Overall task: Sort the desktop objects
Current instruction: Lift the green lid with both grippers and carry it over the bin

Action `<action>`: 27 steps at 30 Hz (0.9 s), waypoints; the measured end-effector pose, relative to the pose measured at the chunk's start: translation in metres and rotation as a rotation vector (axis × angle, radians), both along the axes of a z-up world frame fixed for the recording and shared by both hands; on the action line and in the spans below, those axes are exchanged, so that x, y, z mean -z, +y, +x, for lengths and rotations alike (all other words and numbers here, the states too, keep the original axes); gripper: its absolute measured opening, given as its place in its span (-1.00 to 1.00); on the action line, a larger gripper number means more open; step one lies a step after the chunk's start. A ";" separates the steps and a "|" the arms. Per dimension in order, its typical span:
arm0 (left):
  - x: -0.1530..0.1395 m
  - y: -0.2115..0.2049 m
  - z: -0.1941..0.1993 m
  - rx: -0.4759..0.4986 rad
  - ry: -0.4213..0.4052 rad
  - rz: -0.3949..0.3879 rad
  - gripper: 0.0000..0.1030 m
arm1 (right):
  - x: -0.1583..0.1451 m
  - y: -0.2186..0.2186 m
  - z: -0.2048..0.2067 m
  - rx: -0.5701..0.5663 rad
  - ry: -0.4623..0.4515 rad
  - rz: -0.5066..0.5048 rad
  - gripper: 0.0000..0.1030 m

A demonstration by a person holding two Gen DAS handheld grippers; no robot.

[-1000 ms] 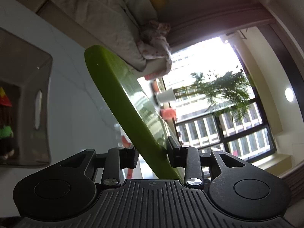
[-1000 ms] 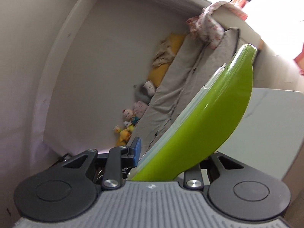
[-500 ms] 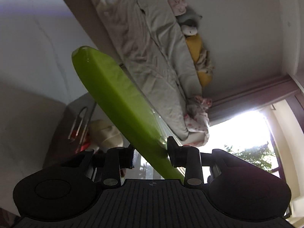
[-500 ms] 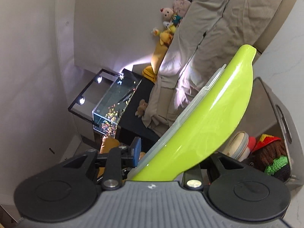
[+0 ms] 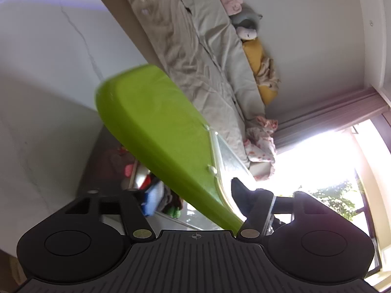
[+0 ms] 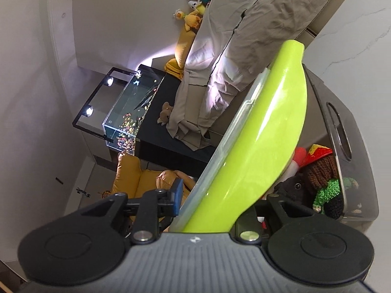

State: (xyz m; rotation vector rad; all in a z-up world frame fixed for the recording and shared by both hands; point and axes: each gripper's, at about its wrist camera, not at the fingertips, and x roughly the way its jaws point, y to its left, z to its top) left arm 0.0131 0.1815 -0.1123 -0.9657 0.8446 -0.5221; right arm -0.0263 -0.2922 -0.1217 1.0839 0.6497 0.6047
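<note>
Each gripper, left (image 5: 190,196) and right (image 6: 217,201), is black plastic with a ribbed grey centre plate, round side discs, brass-coloured pivot screws and blue finger pads.

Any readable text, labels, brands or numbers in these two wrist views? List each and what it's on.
None readable in either view.
Green lid: plain glossy surface, no print visible.
Grey storage bin: no label visible.
Gripper bodies: only a small crosshair-like mark on the left gripper housing and a tiny emblem on the right gripper housing; no letters can be made out.
Plush toys in the bin: no tags legible.
</note>
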 end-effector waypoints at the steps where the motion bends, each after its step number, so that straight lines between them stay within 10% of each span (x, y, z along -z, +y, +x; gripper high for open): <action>1: -0.004 0.006 -0.002 -0.003 -0.010 0.029 0.46 | 0.002 -0.002 0.001 0.004 0.012 0.005 -0.51; 7: -0.035 0.052 -0.006 -0.144 -0.066 0.271 0.82 | 0.020 -0.007 0.002 0.009 0.068 0.010 -0.58; 20: 0.048 0.032 0.109 -0.006 0.148 0.031 0.81 | 0.018 -0.004 0.000 0.008 0.101 -0.013 -0.56; 27: 0.032 0.023 0.085 -0.037 0.128 0.162 0.23 | 0.004 -0.010 0.001 0.026 0.131 -0.089 -0.44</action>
